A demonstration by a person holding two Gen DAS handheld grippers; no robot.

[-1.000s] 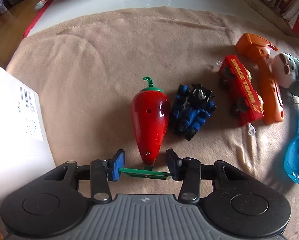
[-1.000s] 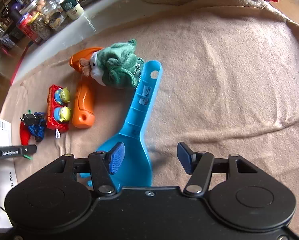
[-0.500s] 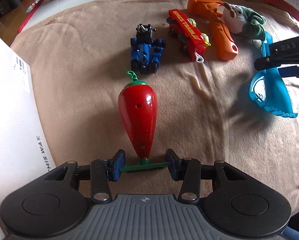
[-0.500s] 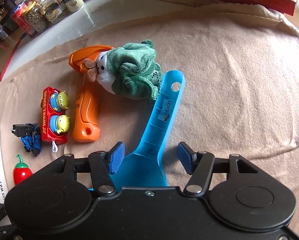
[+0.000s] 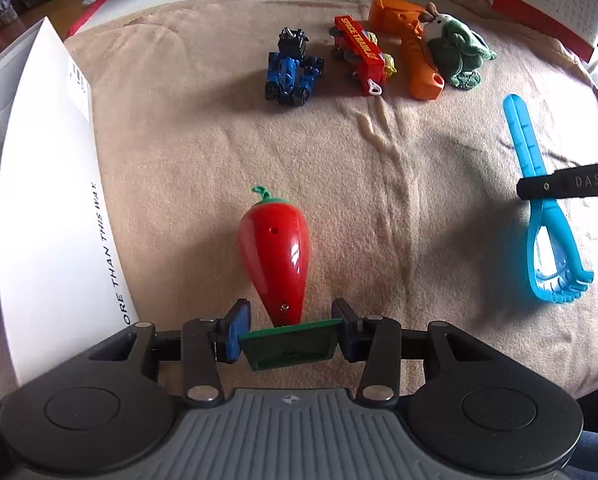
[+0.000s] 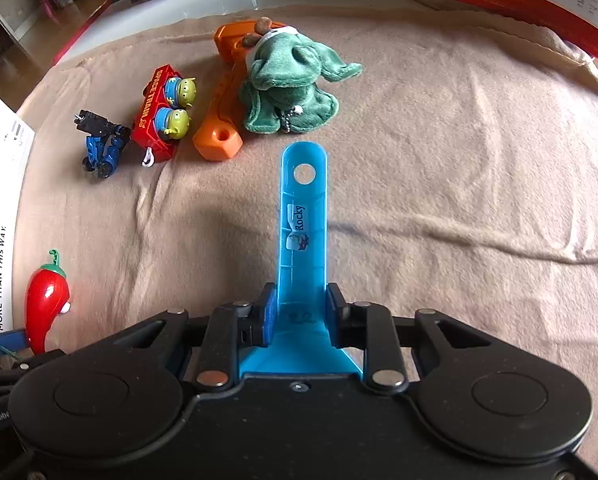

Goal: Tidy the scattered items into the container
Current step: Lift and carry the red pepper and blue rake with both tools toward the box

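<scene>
My right tool [image 6: 301, 314], apart a moment ago, now clamps the blue scoop [image 6: 302, 236]; left tool [image 5: 291, 330] still clamps the chili toy [image 5: 274, 256], beside the white box [image 5: 55, 200]. Both ready to deposit.

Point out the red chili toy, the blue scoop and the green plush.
red chili toy [image 5: 273, 256], left wrist view, glossy red body
blue scoop [image 6: 303, 224], right wrist view, handle
green plush [image 6: 295, 88], right wrist view, green fabric

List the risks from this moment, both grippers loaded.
1. The left gripper pinches only the thin green base plate of the red chili toy; the long body may swing or slip out.
2. The right gripper clamps the blue scoop near its bowl, so the long handle could strike the plush toy ahead.
</scene>
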